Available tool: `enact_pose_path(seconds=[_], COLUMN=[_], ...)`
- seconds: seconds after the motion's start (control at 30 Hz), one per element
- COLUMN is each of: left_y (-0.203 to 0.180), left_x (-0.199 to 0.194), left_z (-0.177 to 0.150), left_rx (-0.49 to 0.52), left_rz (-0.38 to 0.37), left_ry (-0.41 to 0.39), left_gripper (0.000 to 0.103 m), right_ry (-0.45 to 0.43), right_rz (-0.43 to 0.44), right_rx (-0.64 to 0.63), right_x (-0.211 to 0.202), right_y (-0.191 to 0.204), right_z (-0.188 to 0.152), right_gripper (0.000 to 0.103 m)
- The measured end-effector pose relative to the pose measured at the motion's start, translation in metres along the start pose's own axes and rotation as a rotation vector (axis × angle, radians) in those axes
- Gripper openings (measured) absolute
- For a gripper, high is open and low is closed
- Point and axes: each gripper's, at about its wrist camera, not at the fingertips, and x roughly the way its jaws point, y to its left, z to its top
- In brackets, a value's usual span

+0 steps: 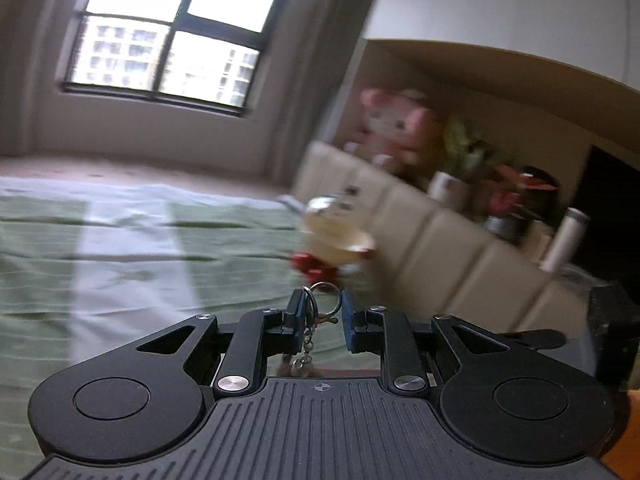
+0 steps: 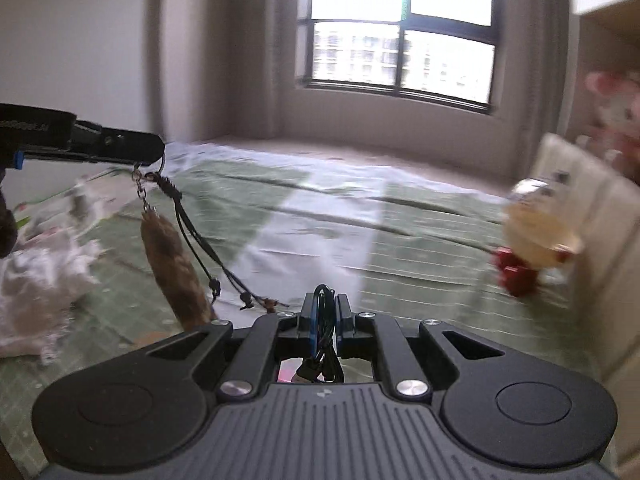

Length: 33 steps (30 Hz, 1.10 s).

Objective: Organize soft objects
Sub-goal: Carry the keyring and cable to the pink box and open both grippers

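Observation:
My left gripper [image 1: 322, 312] holds a metal key ring [image 1: 323, 300] with a small chain between its blue pads, the jaws a little apart around the ring. In the right wrist view the left gripper [image 2: 158, 152] is at the left, and a brown furry tail charm [image 2: 172, 268] and black cords [image 2: 200, 244] hang from it above the green bed cover [image 2: 400, 248]. My right gripper [image 2: 326, 316] is shut on a black cord loop [image 2: 325, 320]. A cream plush toy with red feet [image 2: 536, 240] sits by the headboard; it also shows in the left wrist view [image 1: 340, 232].
A padded beige headboard [image 1: 440, 240] runs along the right. Behind it a shelf holds a pink plush [image 1: 396, 124], flowers [image 1: 516, 192] and a white bottle [image 1: 566, 240]. A white fluffy item [image 2: 40, 272] lies on the bed at the left. A window [image 2: 400, 32] is ahead.

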Motion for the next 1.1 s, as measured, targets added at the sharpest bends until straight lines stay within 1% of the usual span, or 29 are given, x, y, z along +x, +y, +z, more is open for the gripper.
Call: enact_pose_path(seconds=[0.1,0.17,0.23,0.3,0.33,0.37,0.43,0.5,0.57,0.67,0.77,0.83,0.87,0.93,1.03,1.1], left_y=[-0.032,-0.046,-0.051,-0.052,-0.052,-0.051,-0.046,-0.039,-0.030,-0.008,0.024,0.049,0.062,0.088,0.126,0.144], left_x=[0.035,0.067,0.102,0.136,0.149,0.157,0.164,0.168,0.170,0.156,0.125,0.098,0.083,0.052,0.008,-0.017], left_z=[0.008,0.014,0.015,0.013,0.009,0.003,-0.009,-0.022,-0.036,-0.060,-0.085,-0.101,-0.106,-0.116,-0.126,-0.132], left_rx=[0.009,-0.019,-0.072,-0.128,-0.142,-0.147,-0.145,-0.153,-0.159,-0.186,-0.205,-0.205,-0.209,-0.233,-0.308,-0.356], left_rz=[-0.081,-0.154,-0.189,-0.185,-0.172,-0.157,-0.151,-0.159,-0.143,-0.115,-0.062,0.002,0.035,0.108,0.191,0.241], left_ry=[0.021,0.070,0.138,0.243,0.284,0.301,0.303,0.321,0.348,0.367,0.396,0.408,0.409,0.416,0.409,0.389], left_gripper=[0.022,0.023,0.023,0.022,0.023,0.023,0.023,0.023,0.023,0.023,0.023,0.023,0.023,0.023,0.023,0.023], right_ry=[0.001,0.001,0.019,0.044,0.052,0.054,0.036,0.040,0.077,0.150,0.180,0.189,0.198,0.222,0.257,0.301], right_rz=[-0.032,-0.035,-0.043,-0.042,-0.054,-0.068,-0.105,-0.136,-0.165,-0.192,-0.189,-0.181,-0.173,-0.179,-0.253,-0.325], right_rx=[0.059,0.087,0.087,0.102,0.119,0.132,0.162,0.174,0.161,0.123,0.082,0.079,0.084,0.091,0.094,0.092], right_x=[-0.010,-0.011,-0.006,0.000,0.002,0.002,-0.003,-0.005,-0.001,0.013,0.026,0.036,0.041,0.049,0.055,0.062], right_y=[-0.040,-0.060,-0.079,-0.095,-0.103,-0.109,-0.118,-0.124,-0.124,-0.110,-0.082,-0.062,-0.053,-0.038,-0.031,-0.038], right_z=[-0.004,-0.007,-0.007,-0.006,-0.005,-0.006,-0.012,-0.023,-0.036,-0.056,-0.071,-0.079,-0.082,-0.091,-0.113,-0.129], right_gripper=[0.008,0.008,0.008,0.010,0.016,0.021,0.045,0.051,0.051,0.051,0.052,0.060,0.061,0.061,0.061,0.061])
